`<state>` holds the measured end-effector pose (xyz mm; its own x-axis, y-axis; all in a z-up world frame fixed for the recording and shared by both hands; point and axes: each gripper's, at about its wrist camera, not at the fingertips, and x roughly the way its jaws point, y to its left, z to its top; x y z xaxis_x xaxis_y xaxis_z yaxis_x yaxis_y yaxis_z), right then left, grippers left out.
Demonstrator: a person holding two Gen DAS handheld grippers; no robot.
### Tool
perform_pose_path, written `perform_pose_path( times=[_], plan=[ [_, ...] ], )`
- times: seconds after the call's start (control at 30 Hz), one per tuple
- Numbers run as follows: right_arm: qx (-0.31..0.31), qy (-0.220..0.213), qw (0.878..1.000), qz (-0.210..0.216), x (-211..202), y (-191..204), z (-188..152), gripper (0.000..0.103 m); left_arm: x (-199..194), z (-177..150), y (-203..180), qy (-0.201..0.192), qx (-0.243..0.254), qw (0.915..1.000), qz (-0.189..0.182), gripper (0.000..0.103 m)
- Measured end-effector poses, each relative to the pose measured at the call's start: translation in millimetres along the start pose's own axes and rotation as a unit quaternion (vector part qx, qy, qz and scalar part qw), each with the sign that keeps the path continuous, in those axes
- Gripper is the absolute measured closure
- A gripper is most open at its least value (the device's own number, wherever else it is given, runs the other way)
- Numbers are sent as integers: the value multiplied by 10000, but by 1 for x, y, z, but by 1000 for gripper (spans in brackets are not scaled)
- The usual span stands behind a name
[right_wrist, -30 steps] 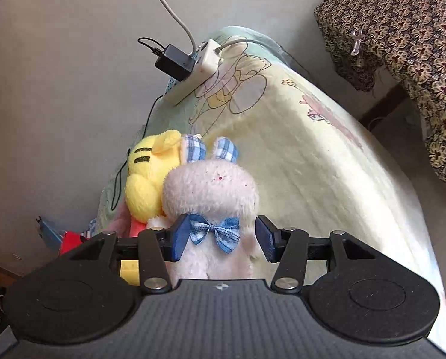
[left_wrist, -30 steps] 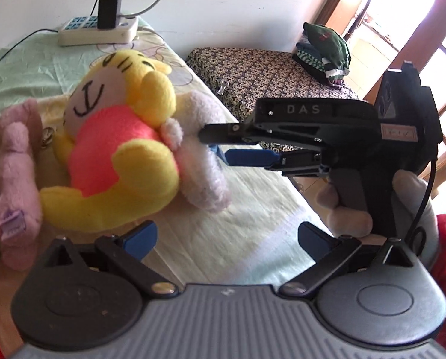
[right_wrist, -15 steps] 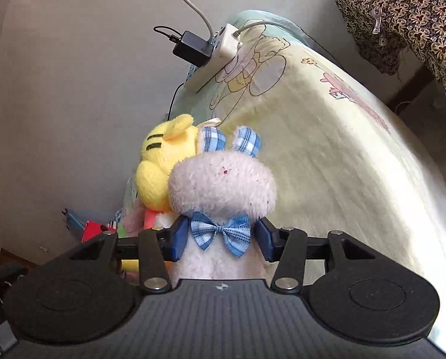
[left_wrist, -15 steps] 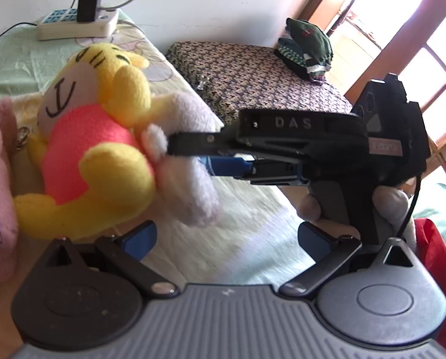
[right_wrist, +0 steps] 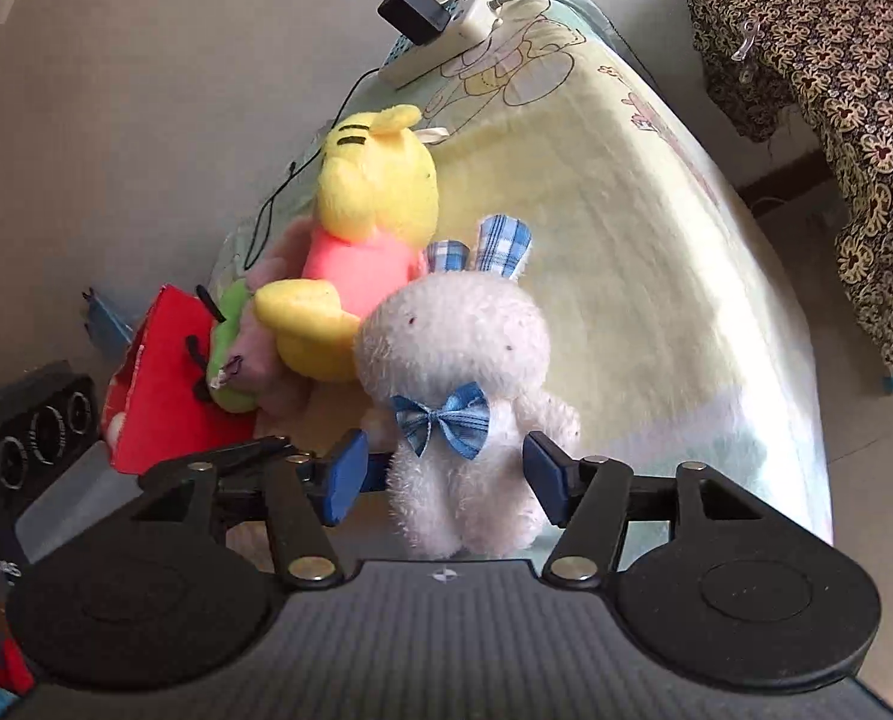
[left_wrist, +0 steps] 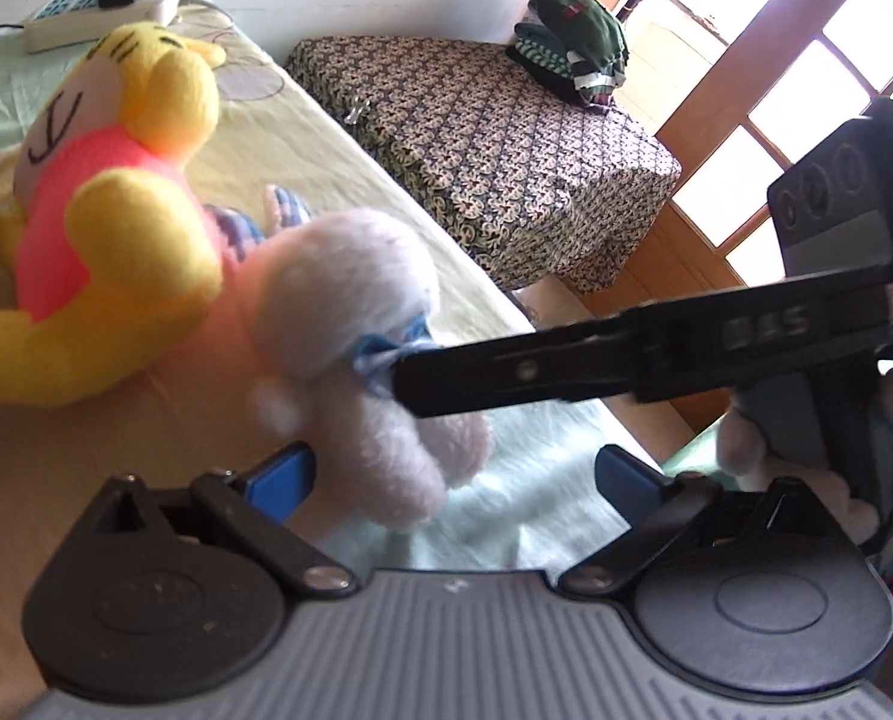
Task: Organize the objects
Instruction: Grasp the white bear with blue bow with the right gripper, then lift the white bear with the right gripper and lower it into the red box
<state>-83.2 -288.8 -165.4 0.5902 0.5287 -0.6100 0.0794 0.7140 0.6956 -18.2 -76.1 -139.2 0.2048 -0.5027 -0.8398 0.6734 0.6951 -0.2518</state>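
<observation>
Two tools spread, gripping nothing | right tool (right_wrist: 443,480) straddles white bunny (right_wrist: 458,372) | left tool (left_wrist: 452,480) beside it

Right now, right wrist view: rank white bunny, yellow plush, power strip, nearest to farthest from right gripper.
1. white bunny: between the open fingers of the right gripper.
2. yellow plush: behind the bunny, up-left.
3. power strip: far end of the bed, by the wall.

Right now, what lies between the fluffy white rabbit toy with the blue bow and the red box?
Right wrist view: a yellow plush bear in a pink shirt touching the rabbit, then a pink plush and a green plush by the red box.
</observation>
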Motion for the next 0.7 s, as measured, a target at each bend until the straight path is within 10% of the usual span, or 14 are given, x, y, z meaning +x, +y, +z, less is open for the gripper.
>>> perform_pose_path(
  times=[0.4, 0.7],
  plan=[
    [498, -162, 9976, 444, 25, -24, 15, 42, 10, 20, 25, -31, -228, 9993, 294, 16],
    [991, 154, 9902, 975, 26, -29, 6, 62, -7, 13, 36, -15, -433, 9989, 157, 26]
  ],
)
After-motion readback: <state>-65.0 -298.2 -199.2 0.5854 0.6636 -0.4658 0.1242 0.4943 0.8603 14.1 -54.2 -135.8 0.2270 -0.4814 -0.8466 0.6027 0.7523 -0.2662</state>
